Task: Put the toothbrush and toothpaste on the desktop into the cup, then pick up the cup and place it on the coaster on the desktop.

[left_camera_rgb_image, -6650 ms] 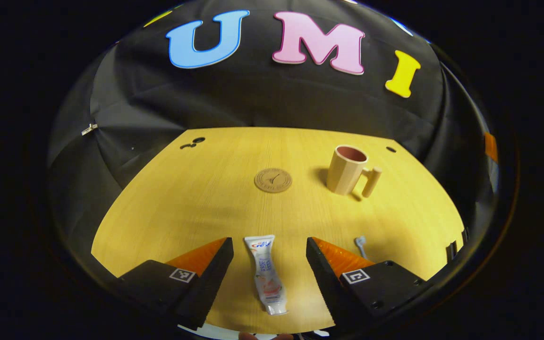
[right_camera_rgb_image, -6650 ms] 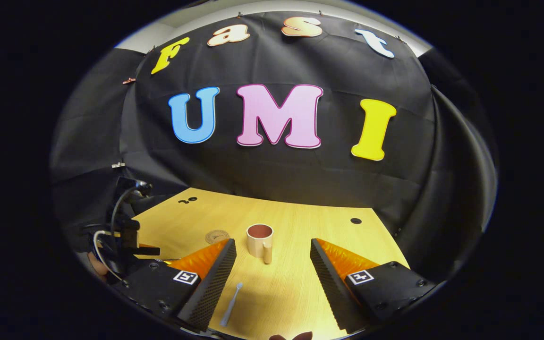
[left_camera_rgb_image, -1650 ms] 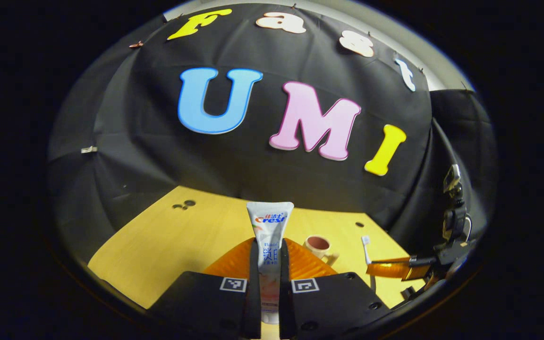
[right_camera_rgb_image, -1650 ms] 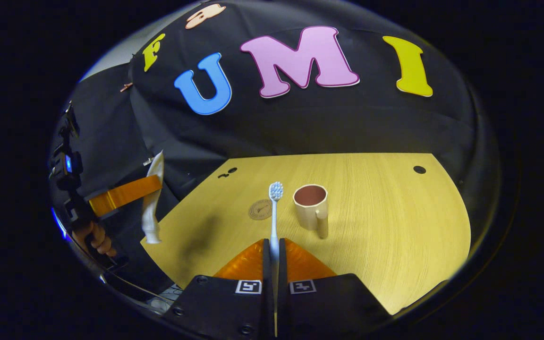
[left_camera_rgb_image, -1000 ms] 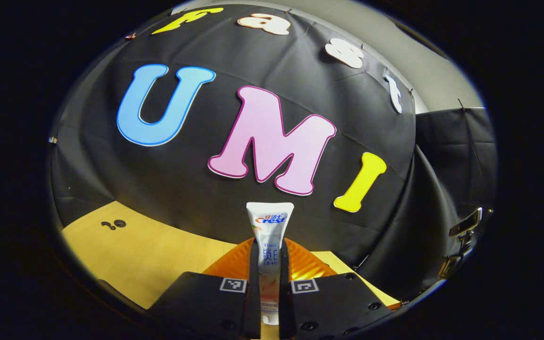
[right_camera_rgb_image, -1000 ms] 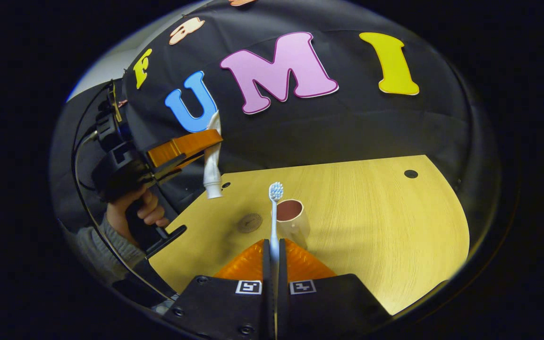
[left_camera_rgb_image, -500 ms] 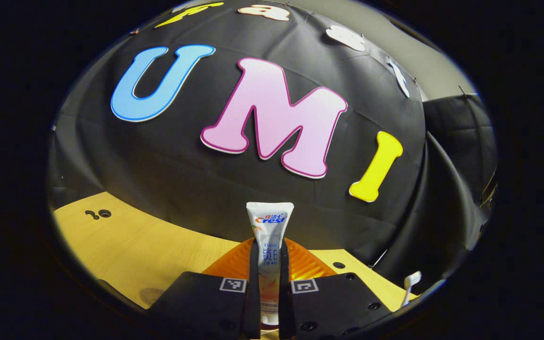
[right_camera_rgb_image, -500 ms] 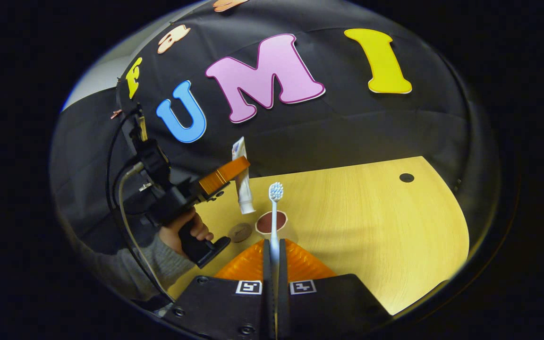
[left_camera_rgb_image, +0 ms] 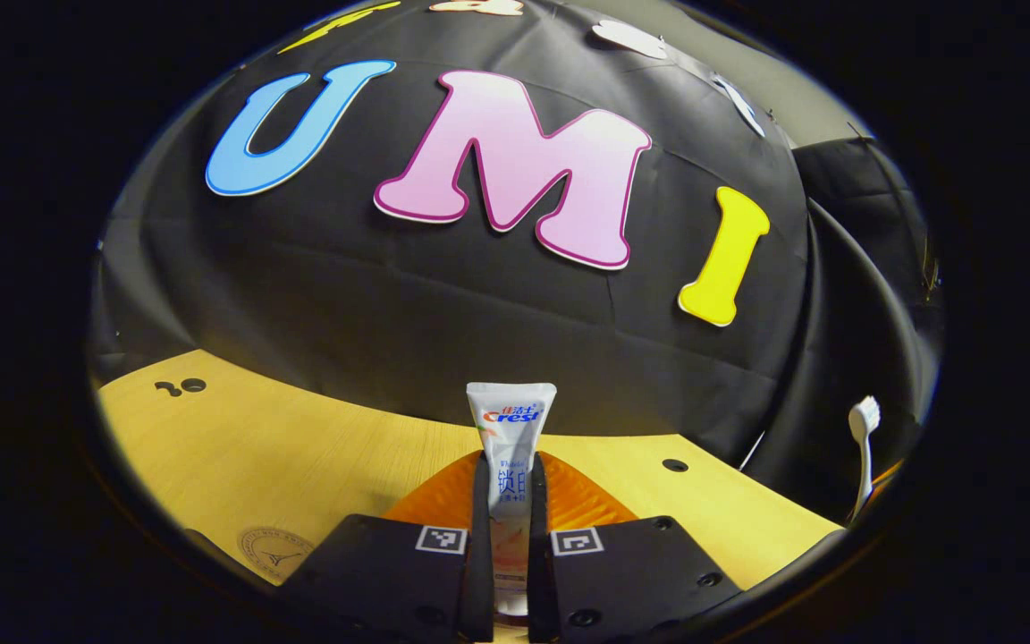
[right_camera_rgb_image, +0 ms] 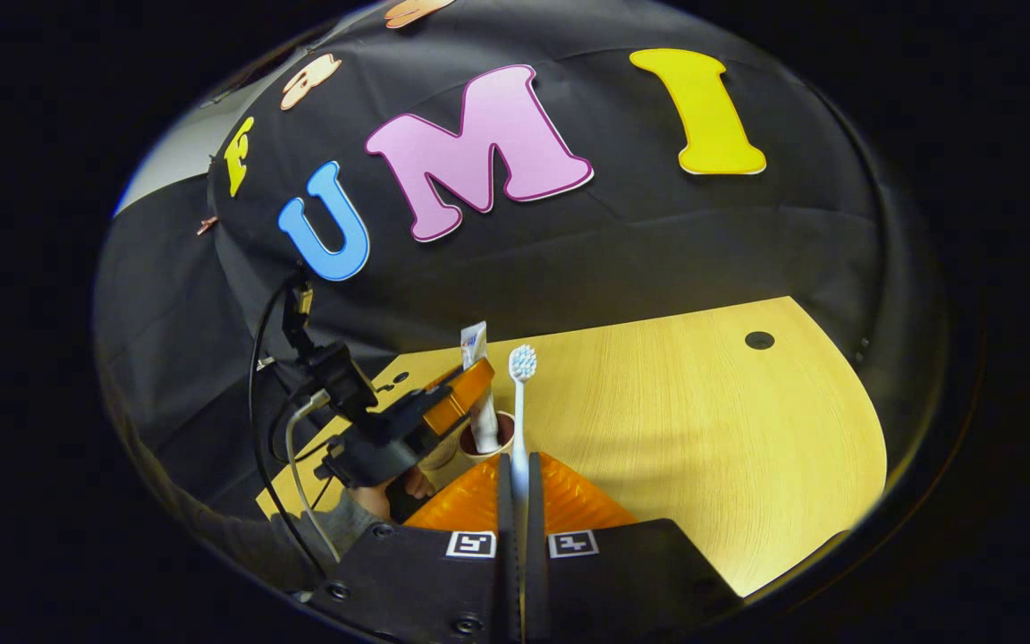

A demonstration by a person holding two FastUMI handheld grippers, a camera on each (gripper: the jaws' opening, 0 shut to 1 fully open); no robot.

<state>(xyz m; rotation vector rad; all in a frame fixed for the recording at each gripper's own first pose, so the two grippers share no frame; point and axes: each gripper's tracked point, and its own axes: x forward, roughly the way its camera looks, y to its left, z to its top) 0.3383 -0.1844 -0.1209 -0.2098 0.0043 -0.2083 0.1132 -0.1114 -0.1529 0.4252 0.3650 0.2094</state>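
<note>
Left gripper (left_camera_rgb_image: 508,501) clamps toothpaste (left_camera_rgb_image: 510,447) upright, cap down | right gripper (right_camera_rgb_image: 515,501) clamps toothbrush (right_camera_rgb_image: 519,411), bristles up

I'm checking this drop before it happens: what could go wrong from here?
The toothpaste, clamped in the left gripper, has its lower end at the cup mouth; an off-centre release might tip the cup. The toothbrush in the right gripper sits close beside it and could collide.

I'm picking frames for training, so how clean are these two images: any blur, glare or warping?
Left gripper view: toothpaste sharp, desktop edge bowed by the fisheye. Right gripper view: toothbrush crisp, desktop evenly lit without glare, dim beside the cup.
</note>
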